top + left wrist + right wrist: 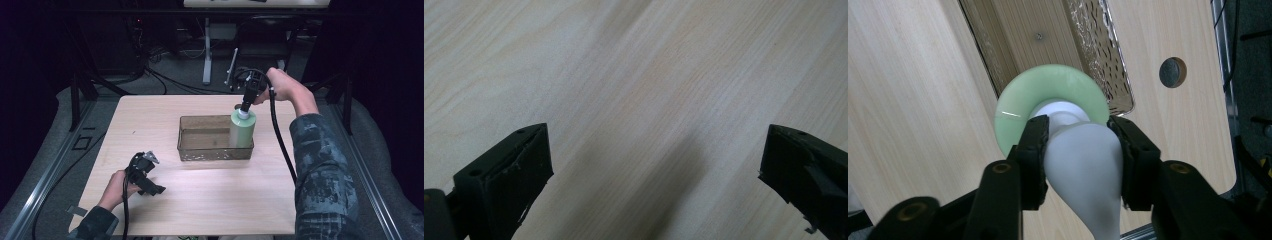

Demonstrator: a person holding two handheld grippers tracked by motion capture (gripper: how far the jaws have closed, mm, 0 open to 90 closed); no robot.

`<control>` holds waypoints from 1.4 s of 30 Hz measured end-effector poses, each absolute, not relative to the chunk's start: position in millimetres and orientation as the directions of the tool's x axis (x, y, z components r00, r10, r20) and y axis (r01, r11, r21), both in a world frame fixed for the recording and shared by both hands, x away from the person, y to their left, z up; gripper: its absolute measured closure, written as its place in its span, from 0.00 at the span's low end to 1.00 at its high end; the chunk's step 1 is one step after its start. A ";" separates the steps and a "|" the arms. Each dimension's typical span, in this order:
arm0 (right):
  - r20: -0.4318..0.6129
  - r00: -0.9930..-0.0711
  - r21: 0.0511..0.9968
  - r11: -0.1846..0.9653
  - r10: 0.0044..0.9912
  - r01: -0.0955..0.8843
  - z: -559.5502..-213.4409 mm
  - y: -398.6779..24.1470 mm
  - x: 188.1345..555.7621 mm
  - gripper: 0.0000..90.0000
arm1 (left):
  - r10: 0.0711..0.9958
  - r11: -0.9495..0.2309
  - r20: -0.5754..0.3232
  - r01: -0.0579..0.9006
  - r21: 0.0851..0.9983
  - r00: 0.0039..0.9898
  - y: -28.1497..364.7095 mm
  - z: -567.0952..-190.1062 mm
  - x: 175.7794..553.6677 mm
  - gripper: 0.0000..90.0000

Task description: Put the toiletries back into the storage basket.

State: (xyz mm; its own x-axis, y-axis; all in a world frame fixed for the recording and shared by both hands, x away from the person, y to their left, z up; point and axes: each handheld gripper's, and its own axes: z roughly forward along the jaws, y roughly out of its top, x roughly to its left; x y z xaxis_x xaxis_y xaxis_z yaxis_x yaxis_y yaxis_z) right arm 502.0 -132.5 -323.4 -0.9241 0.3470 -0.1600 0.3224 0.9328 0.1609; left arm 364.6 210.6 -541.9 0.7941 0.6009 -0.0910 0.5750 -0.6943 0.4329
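Item 1: pale green cylindrical plastic bottle (243, 129), white cap clamped in my right gripper (245, 106), upright at the right end of the clear rectangular plastic tray (192, 137). Placement seemingly near done; release remains. My left gripper (146, 176) idle, jaws apart, near left.

No readable text, label, brand, number or sign anywhere. Green bottle (243, 129) and its white cap (1083, 160) plain, unmarked. Clear tray (186, 134) bare of lettering. Table (200, 200) blank wood grain.
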 end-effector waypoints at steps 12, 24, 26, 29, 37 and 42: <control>-0.131 -0.883 0.298 0.867 0.451 0.399 -320.5 -148.0 498.2 0.14 | 0.595 -0.703 -0.091 0.572 0.423 0.799 209.3 -542.6 364.6 0.00; -0.149 -0.846 0.403 0.813 0.512 0.421 -333.6 -167.5 477.5 0.00 | 0.591 -0.708 -0.090 0.569 0.419 0.801 208.3 -543.0 364.7 0.00; -0.161 -0.839 0.414 0.807 0.519 0.420 -336.2 -171.1 474.3 0.00 | 0.593 -0.706 -0.091 0.571 0.419 0.800 208.1 -543.1 364.5 0.00; -0.156 -0.830 0.441 0.790 0.535 0.426 -339.4 -179.3 468.9 0.00 | 0.593 -0.706 -0.091 0.571 0.419 0.800 208.2 -543.0 364.5 0.00; -0.144 -0.805 0.516 0.738 0.576 0.436 -351.9 -206.1 446.8 0.00 | 0.593 -0.701 -0.096 0.571 0.427 0.800 208.0 -542.9 364.3 0.00; -0.134 -0.793 0.515 0.725 0.594 0.457 -368.5 -221.9 437.7 0.00 | 0.592 -0.703 -0.094 0.570 0.425 0.800 207.0 -543.1 364.2 0.00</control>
State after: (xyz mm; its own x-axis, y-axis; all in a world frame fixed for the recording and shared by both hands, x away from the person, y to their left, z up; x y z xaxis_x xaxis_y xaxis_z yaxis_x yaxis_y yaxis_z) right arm 437.7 -221.9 -368.5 -0.7929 0.5945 -0.1341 0.4566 0.7252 0.5154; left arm 364.2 207.0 -543.1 0.8003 0.5922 -0.0939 0.5701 -0.7031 0.4249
